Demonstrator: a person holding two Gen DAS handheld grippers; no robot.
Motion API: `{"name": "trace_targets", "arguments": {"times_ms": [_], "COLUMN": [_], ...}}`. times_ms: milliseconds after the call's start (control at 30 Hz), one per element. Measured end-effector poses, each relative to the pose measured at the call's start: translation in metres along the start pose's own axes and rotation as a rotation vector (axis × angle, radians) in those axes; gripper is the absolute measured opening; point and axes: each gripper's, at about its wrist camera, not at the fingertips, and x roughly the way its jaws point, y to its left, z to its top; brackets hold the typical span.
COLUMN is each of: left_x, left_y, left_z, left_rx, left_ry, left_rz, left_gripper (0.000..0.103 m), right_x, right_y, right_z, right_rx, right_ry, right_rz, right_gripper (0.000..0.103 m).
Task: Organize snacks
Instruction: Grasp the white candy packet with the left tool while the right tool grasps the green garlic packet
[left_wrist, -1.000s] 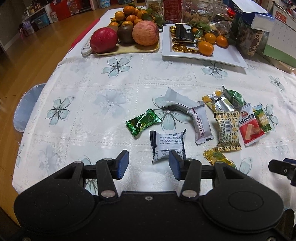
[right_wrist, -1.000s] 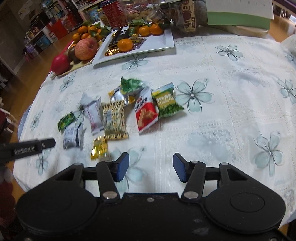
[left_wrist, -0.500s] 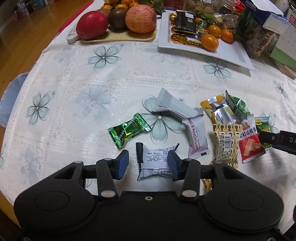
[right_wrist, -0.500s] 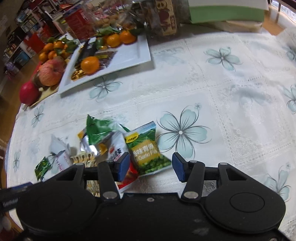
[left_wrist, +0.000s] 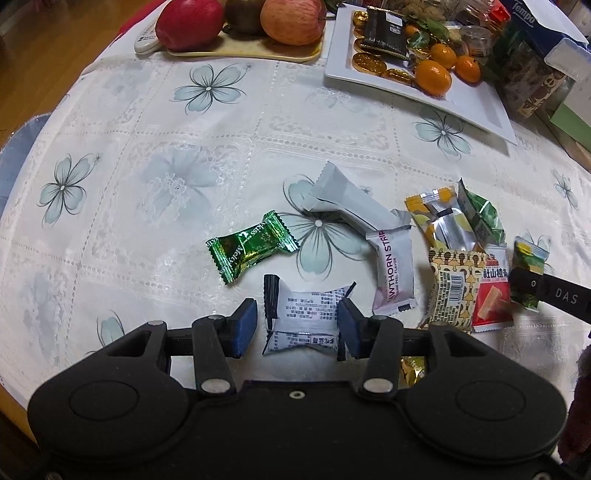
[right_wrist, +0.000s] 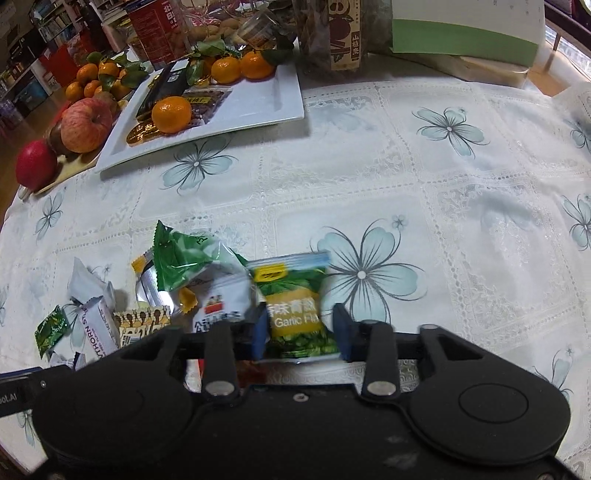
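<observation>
The left claw (left_wrist: 295, 328) stands released over the flowered surface (left_wrist: 155, 177), its blue pads either side of a white snack packet with black ends (left_wrist: 304, 319); the right pad looks to touch the packet's edge, the left pad stands clear of it. The right claw (right_wrist: 301, 330) is clenched on a green garlic pea packet (right_wrist: 295, 306), its jaws having just been closing with that packet between them.

Just beyond the white packet lies a green foil candy (left_wrist: 251, 247), and to its right a pale hawthorn strip packet (left_wrist: 393, 273). Next to that sits a yellow patterned packet (left_wrist: 454, 291) touching a red hawthorn packet (left_wrist: 493, 295), which lies at the pea packet's side. Behind these are a grey-white wrapper (left_wrist: 347, 201), a silver and yellow sachet (left_wrist: 443, 221) and a crumpled green bag (right_wrist: 181, 256), all in one loose heap.

Well beyond the heap, a white rectangular plate (right_wrist: 258, 107) holds mandarins (right_wrist: 171, 114), gold foil coins (left_wrist: 369, 61) and a dark packet (left_wrist: 386, 33). Left of it, a pale tray (left_wrist: 243, 55) carries apples (left_wrist: 293, 18).
</observation>
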Motion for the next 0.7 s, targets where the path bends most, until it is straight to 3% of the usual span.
{"name": "trace_targets", "arguments": {"times_ms": [367, 700], "left_x": [-0.015, -0.002], "left_y": [0.028, -0.004], "left_z": [0.015, 0.003], "left_rx": [-0.105, -0.016], "left_ry": [-0.054, -0.002], "left_rz": [-0.021, -0.073], "left_gripper": [0.053, 0.053], "right_x": [-0.017, -0.036], "right_y": [-0.031, -0.061], "right_z": [-0.008, -0.007], "right_rx": [0.142, 0.238], "right_ry": [0.077, 0.101], "right_rz": [0.096, 0.173], "right_gripper": [0.029, 0.029]}}
